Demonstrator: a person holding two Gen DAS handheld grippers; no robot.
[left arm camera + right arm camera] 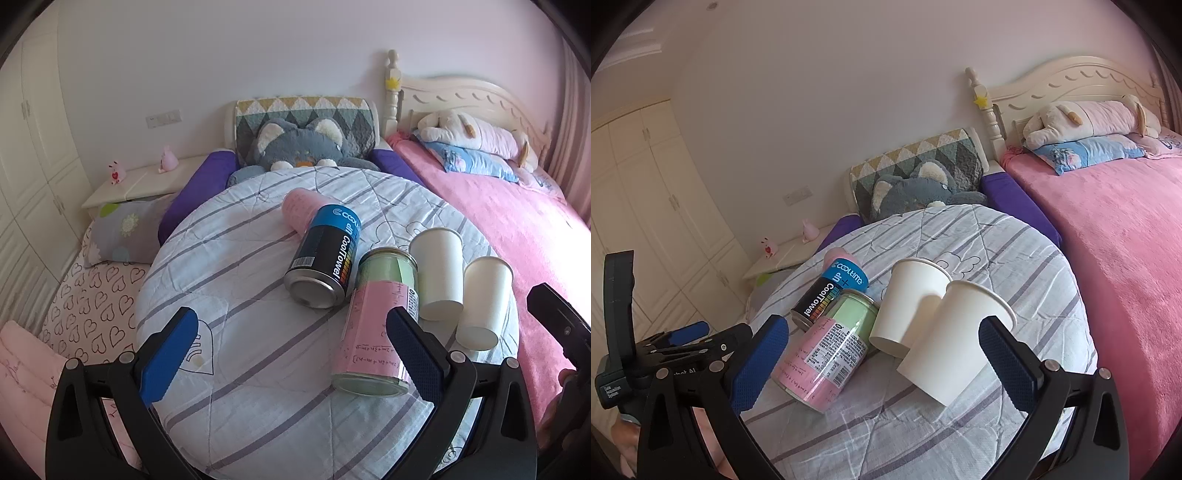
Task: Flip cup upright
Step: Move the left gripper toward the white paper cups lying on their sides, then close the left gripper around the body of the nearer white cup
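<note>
Nearest, the left hand-held gripper point(291, 350) hovers with jaws spread wide and empty above the striped quilt point(258, 406); the right hand-held gripper point(884, 363) is likewise agape, holding nothing. Just past them two white paper cups stand upright side by side: the nearer cup point(955, 336) and the farther cup point(908, 306), touching. Left of these lies a glass jar point(831, 350) on its side, then a CoolTowel can point(827, 295), also lying. Beyond, a grey plush toy point(299, 144) rests against the headboard.
</note>
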